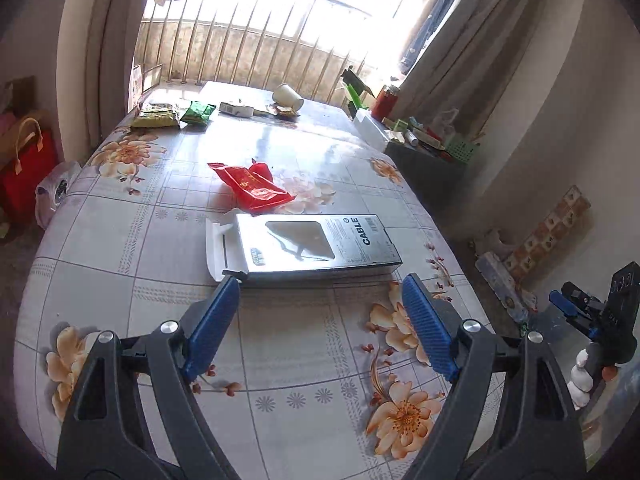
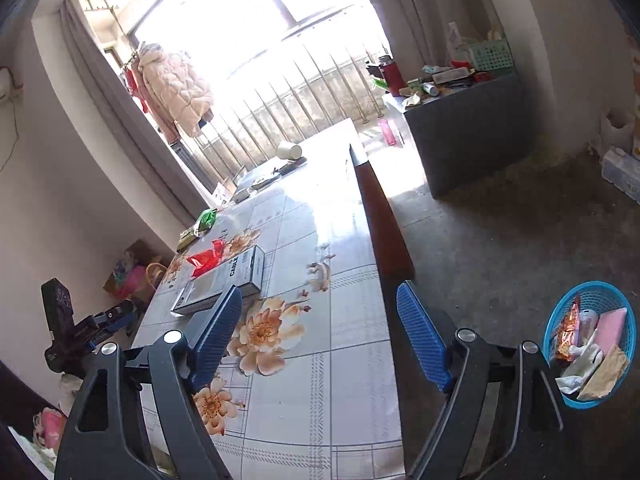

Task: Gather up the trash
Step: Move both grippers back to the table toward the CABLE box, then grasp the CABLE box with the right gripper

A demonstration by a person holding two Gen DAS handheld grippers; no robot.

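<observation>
Currently both hand-held grippers are held with jaws spread apart and nothing between them. The left hand-held gripper is poised low over the counter, which is covered by a floral tiled cloth; its blue fingertips sit just short of the near edge of the cable box. That box lies flat, window side up, with "CABLE" printed on it and its end flap open toward the left. A red wrapper is crumpled just beyond the box, touching or nearly touching its far edge. Farther back, a green packet, a yellow-green packet and a tipped paper cup are seen near the window end.

The right hand-held gripper is held over the counter's right edge, well apart from the box. A blue trash basket stands on the floor to the right, below the counter; an orange snack wrapper, a pink flat item and crumpled white paper are seen inside it. A red flask is seen on a grey side cabinet.
</observation>
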